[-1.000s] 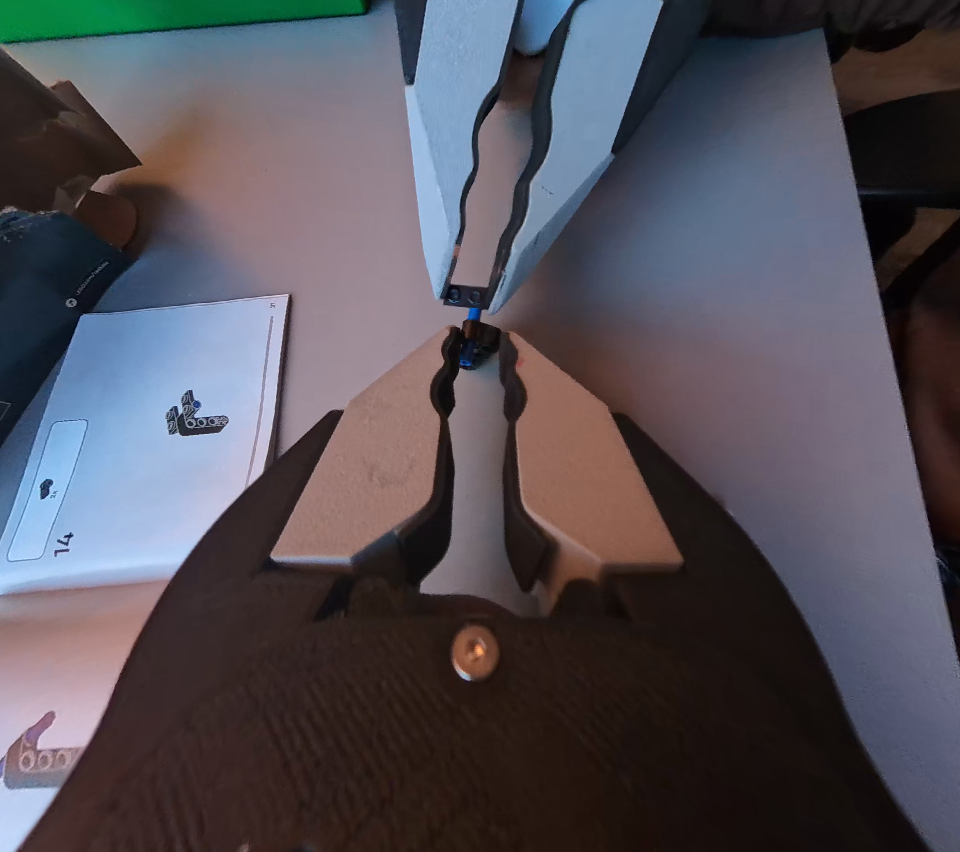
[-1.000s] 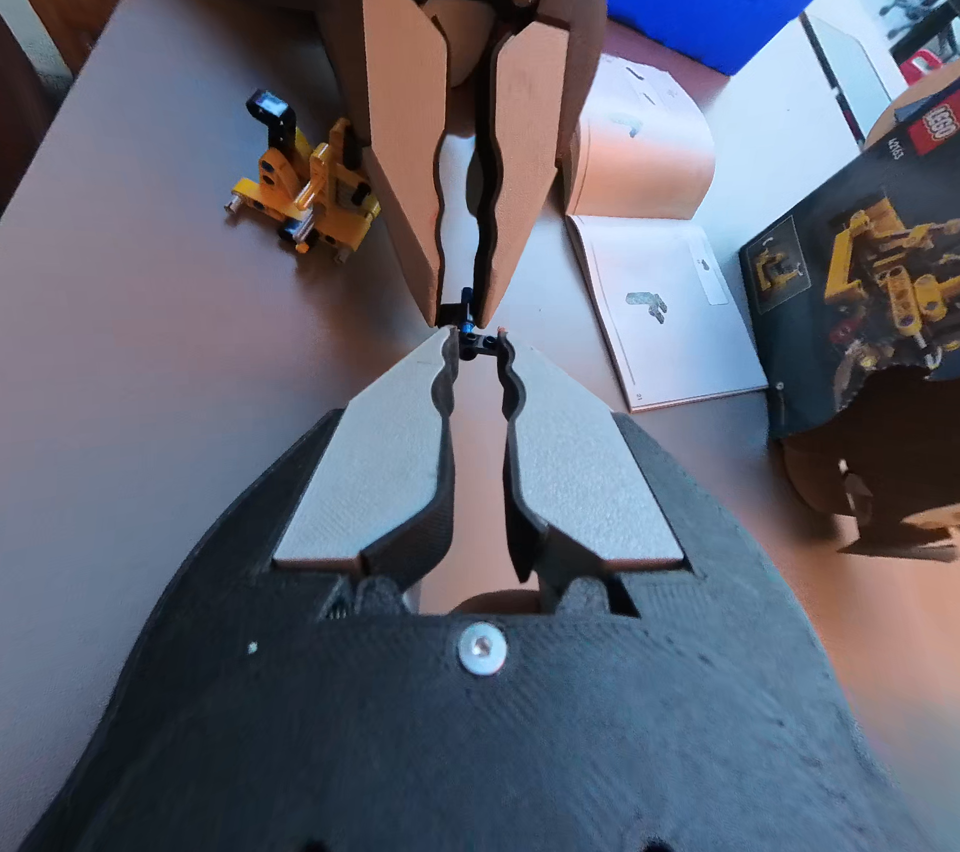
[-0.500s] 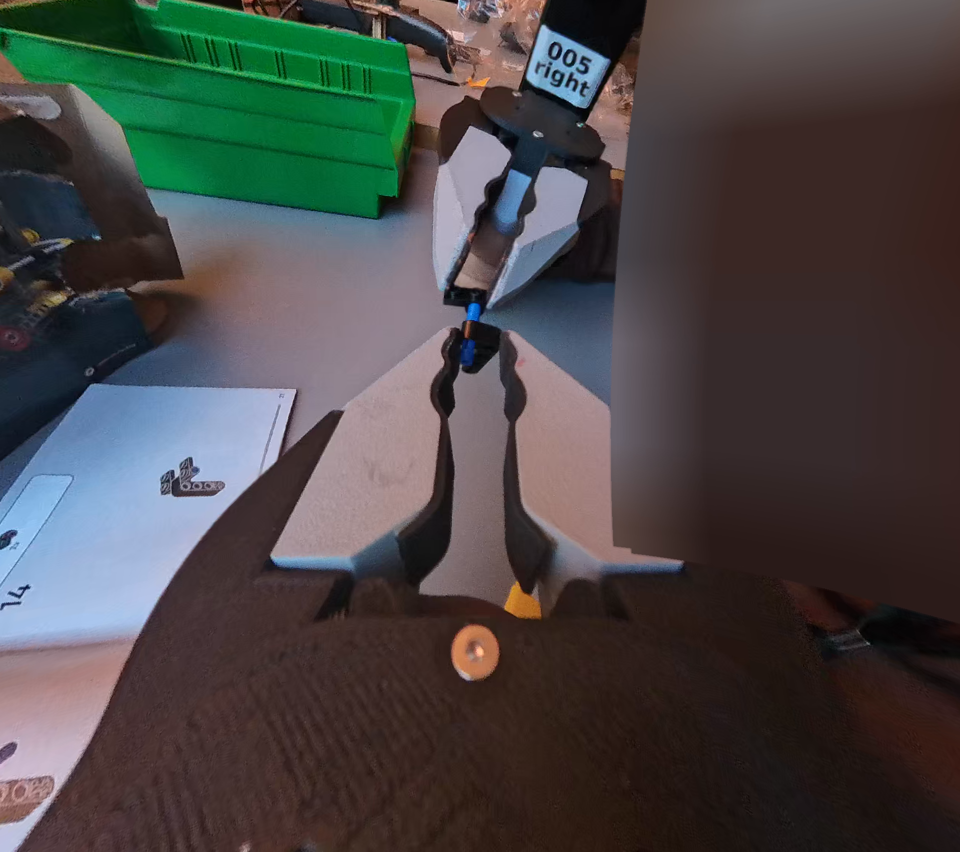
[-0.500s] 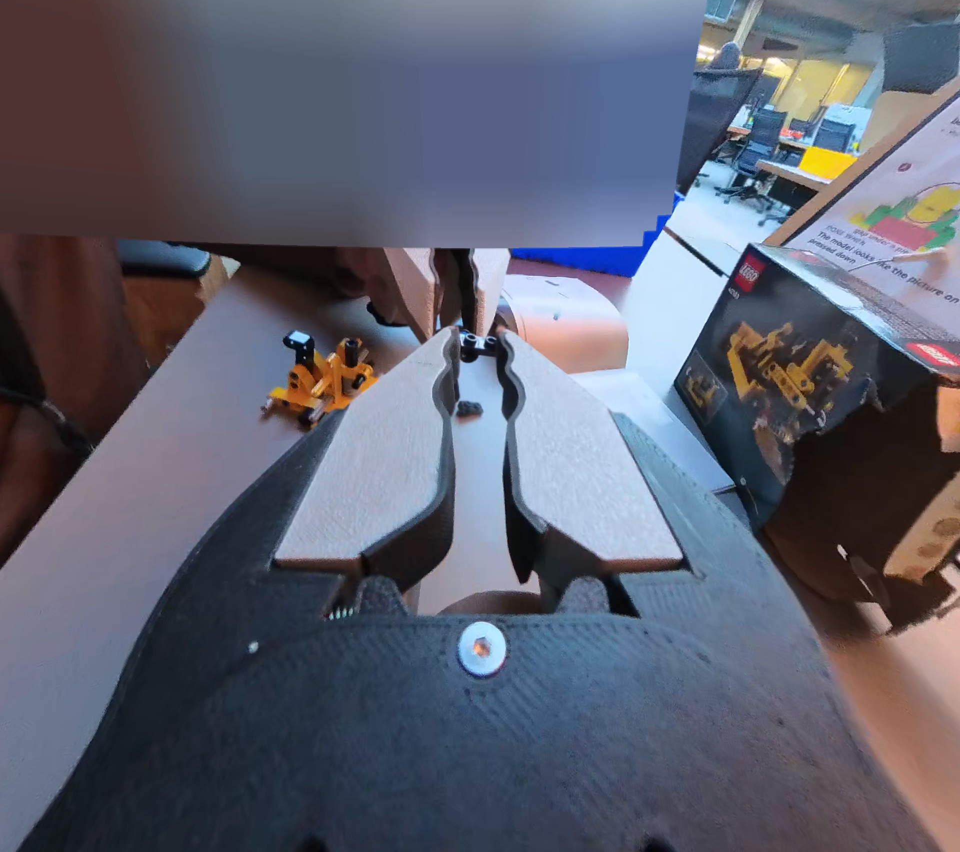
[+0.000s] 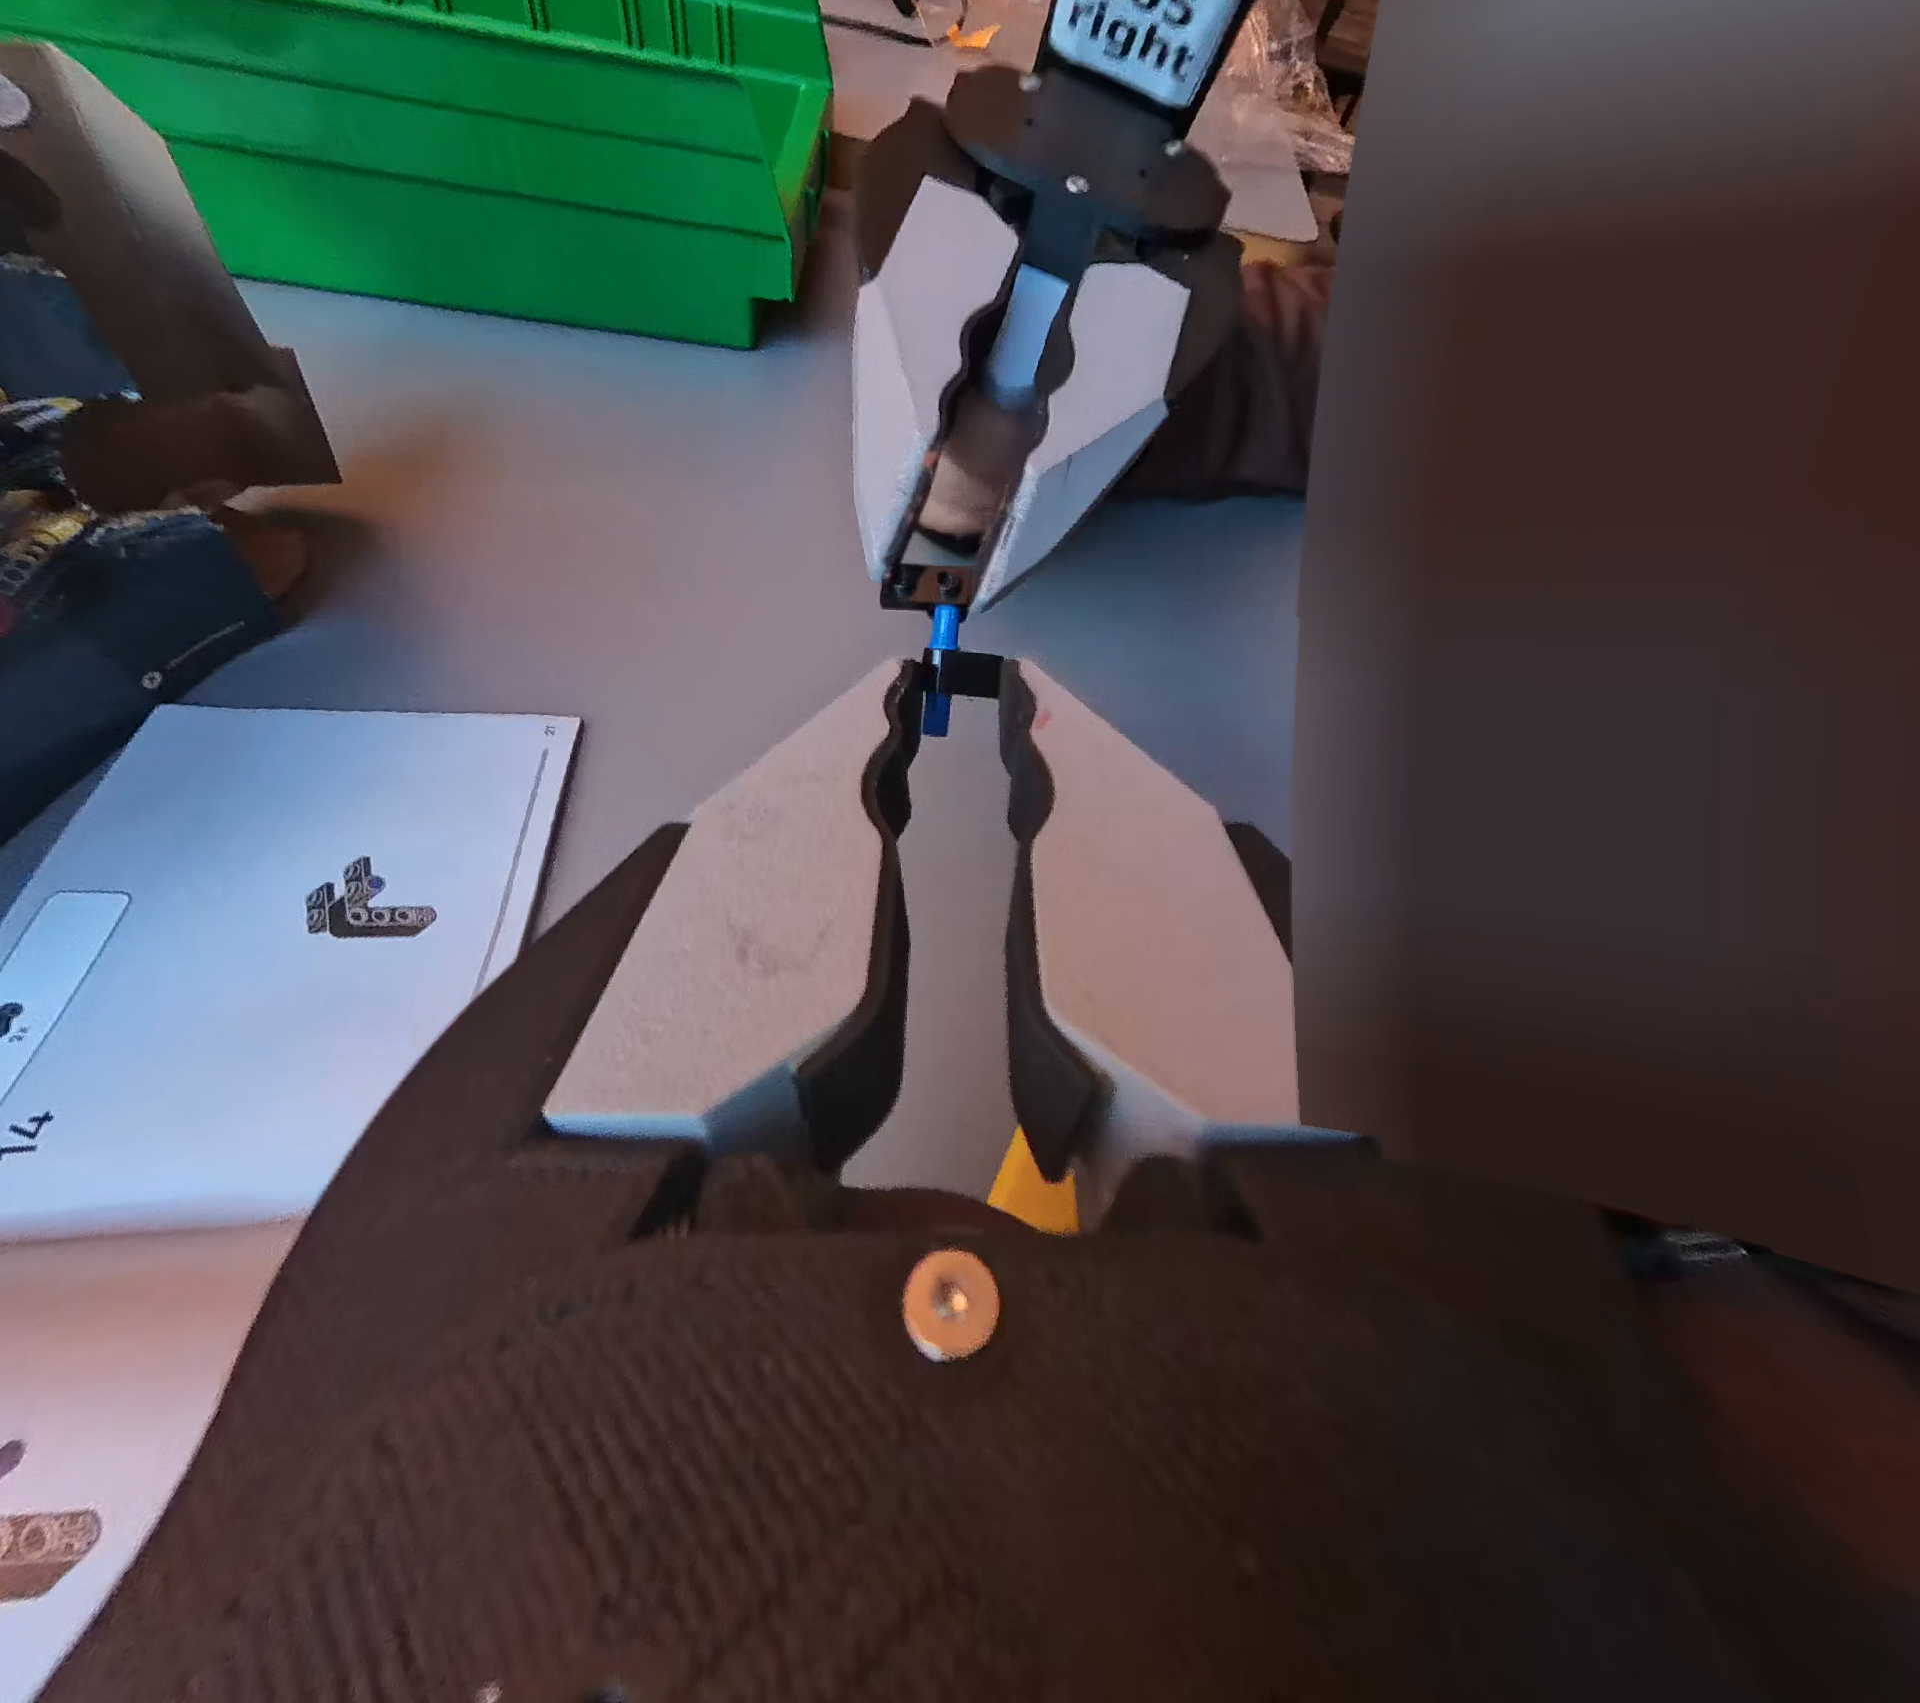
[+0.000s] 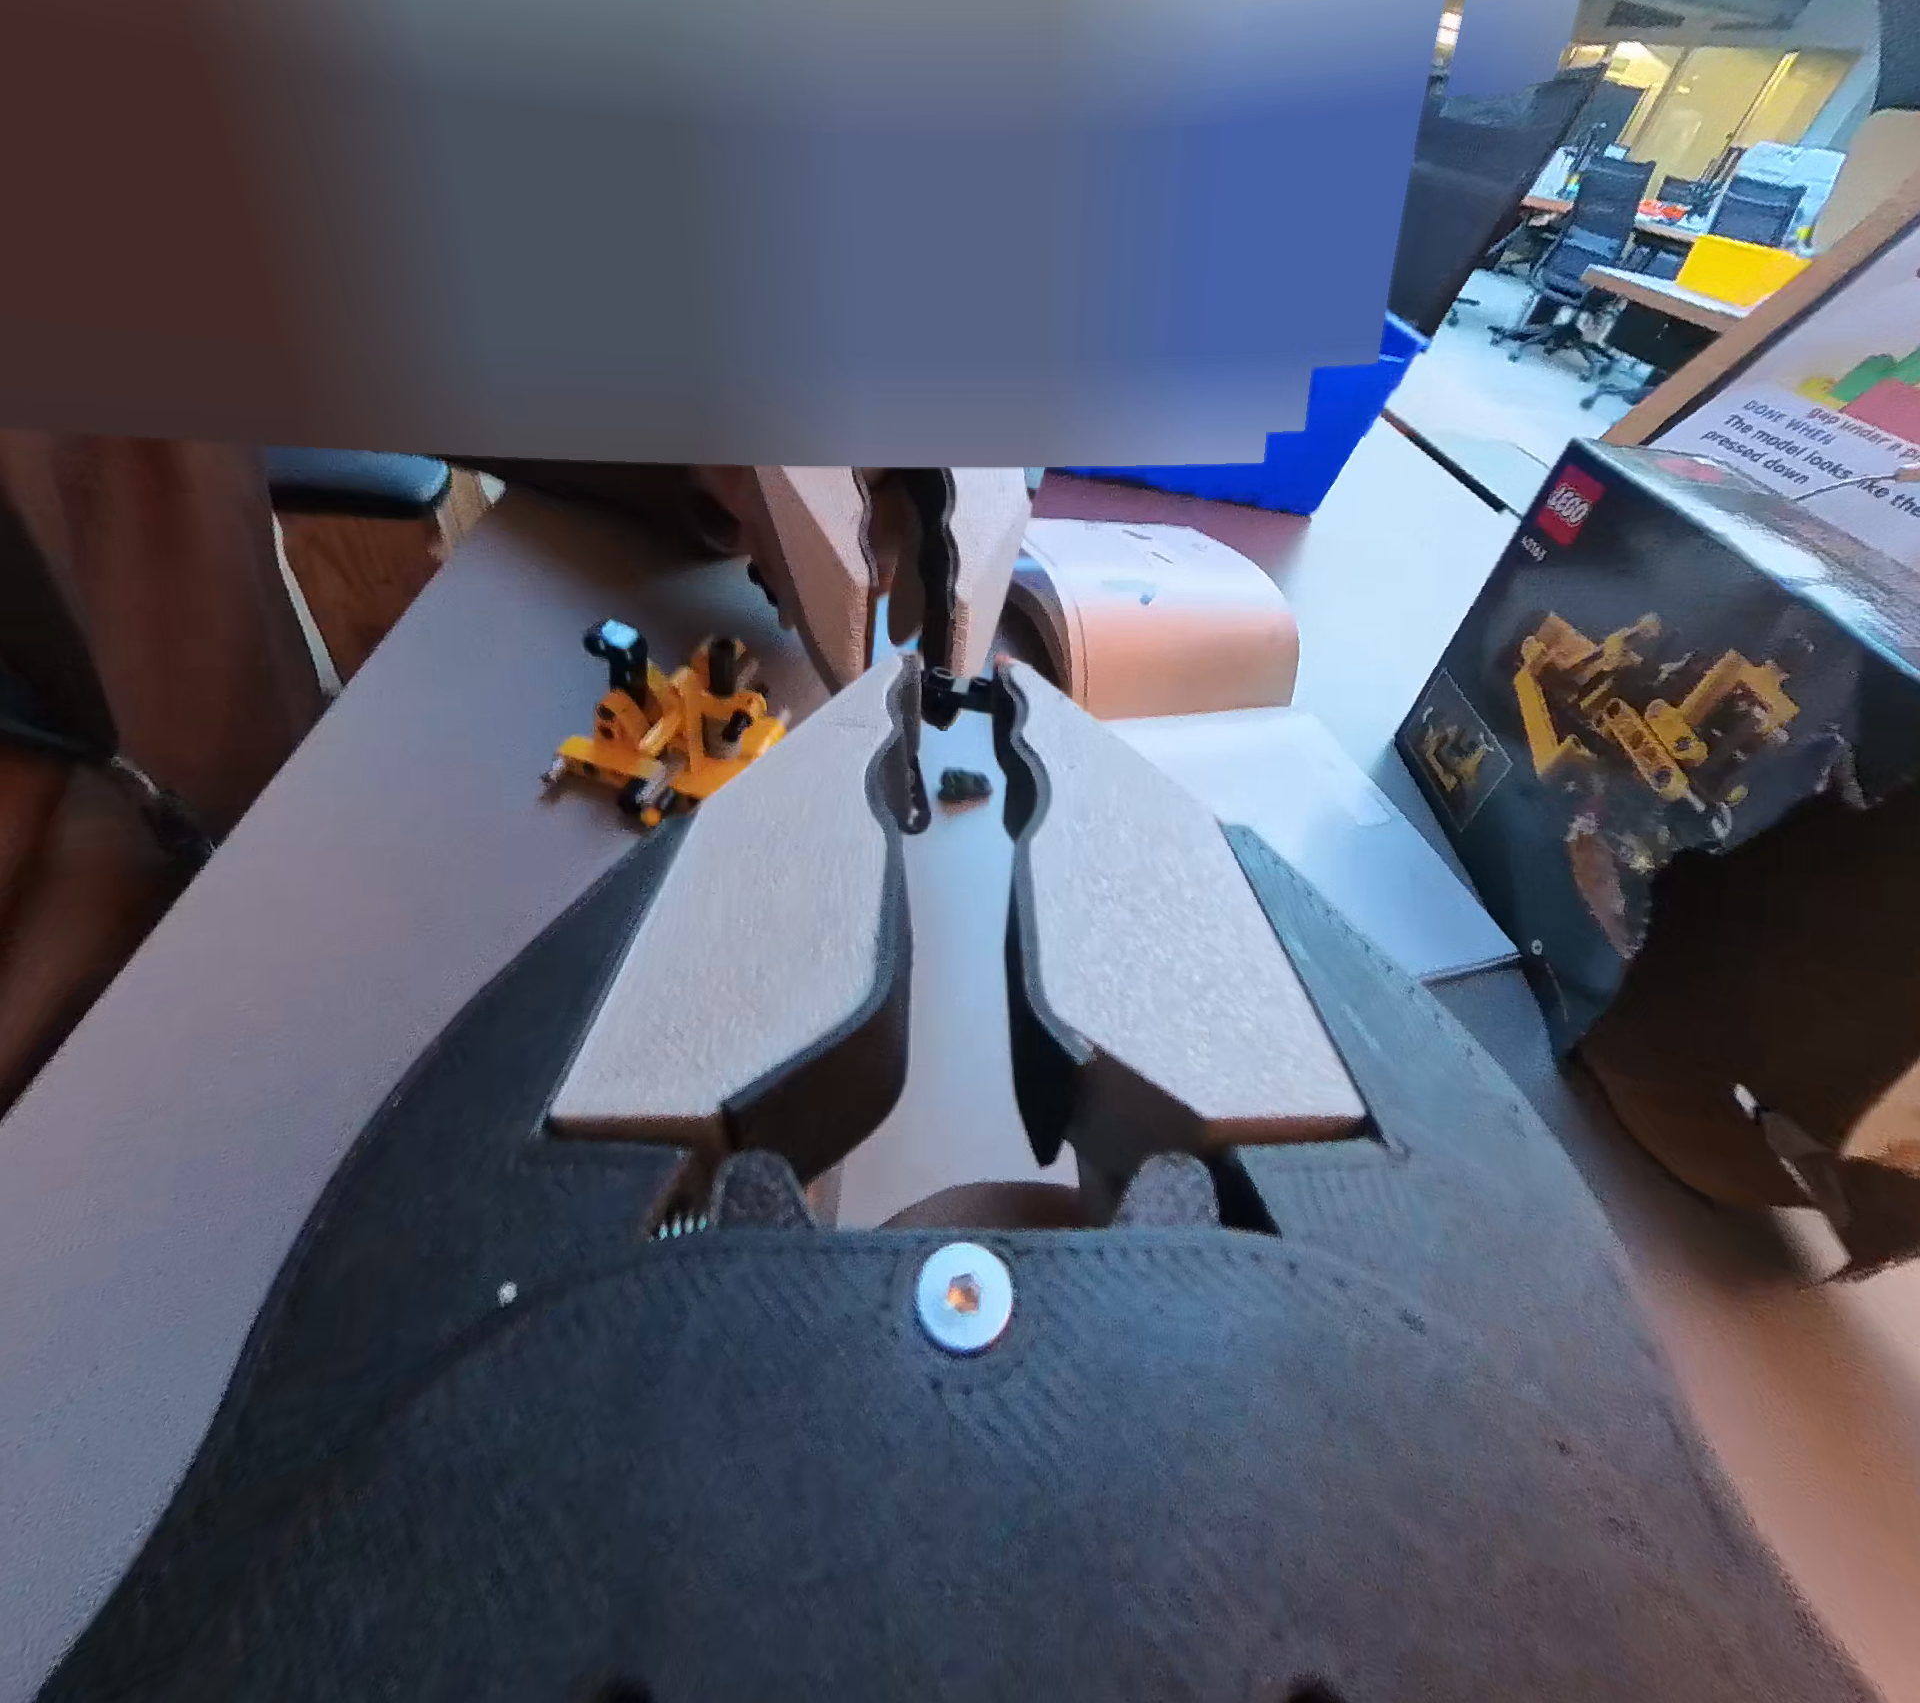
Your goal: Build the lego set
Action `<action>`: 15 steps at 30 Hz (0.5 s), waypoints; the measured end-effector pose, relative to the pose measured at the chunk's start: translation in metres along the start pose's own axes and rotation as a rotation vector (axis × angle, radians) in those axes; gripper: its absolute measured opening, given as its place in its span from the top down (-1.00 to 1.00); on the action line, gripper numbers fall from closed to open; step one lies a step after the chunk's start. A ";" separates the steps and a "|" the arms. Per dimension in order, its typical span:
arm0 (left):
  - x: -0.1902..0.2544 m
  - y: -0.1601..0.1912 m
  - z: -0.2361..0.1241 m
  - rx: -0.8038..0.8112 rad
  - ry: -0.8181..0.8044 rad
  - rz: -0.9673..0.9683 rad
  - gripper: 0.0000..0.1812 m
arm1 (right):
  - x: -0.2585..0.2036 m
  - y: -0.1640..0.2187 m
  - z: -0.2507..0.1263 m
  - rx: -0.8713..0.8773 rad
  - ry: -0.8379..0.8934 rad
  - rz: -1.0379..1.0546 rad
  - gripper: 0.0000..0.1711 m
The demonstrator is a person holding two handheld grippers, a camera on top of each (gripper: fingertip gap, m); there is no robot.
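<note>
Grey table beneath my tools, in a cluttered workshop, is the working surface. My left gripper is clamped on a small black connector carrying a blue pin; my right gripper faces it tip to tip, closed on a short black beam. I judge both are held off the table so the pin can be lined up with a beam hole; the pin tip is at the hole, seating unconfirmed. Outward: the open instruction booklet lies to my left for reference, the yellow sub-assembly waits on the table, a loose black part rests near it, the set's box stands at the edge, and a green bin sits behind
</note>
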State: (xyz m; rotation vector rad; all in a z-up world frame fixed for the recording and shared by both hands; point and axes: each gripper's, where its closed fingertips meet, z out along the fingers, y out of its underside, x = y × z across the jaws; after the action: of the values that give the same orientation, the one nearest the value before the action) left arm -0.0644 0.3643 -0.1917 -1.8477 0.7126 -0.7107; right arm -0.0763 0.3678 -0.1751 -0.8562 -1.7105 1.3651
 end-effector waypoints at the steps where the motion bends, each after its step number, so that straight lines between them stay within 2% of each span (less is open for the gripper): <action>1: -0.001 0.004 0.001 -0.022 -0.004 -0.003 0.87 | -0.001 0.004 0.000 -0.038 -0.001 -0.033 0.88; 5: -0.001 0.025 0.008 -0.145 -0.005 -0.029 0.87 | -0.008 0.025 0.002 -0.192 -0.013 -0.165 0.88; 8: 0.003 0.037 0.011 -0.211 -0.002 0.001 0.87 | -0.016 0.036 0.004 -0.225 -0.046 -0.167 0.88; 15: 0.006 0.028 0.009 -0.160 0.035 -0.046 0.87 | -0.016 0.028 0.002 -0.175 -0.065 -0.112 0.88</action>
State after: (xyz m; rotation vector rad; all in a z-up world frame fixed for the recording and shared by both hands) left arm -0.0583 0.3561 -0.2203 -2.0072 0.7709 -0.7356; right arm -0.0697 0.3590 -0.2054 -0.8053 -1.9207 1.1937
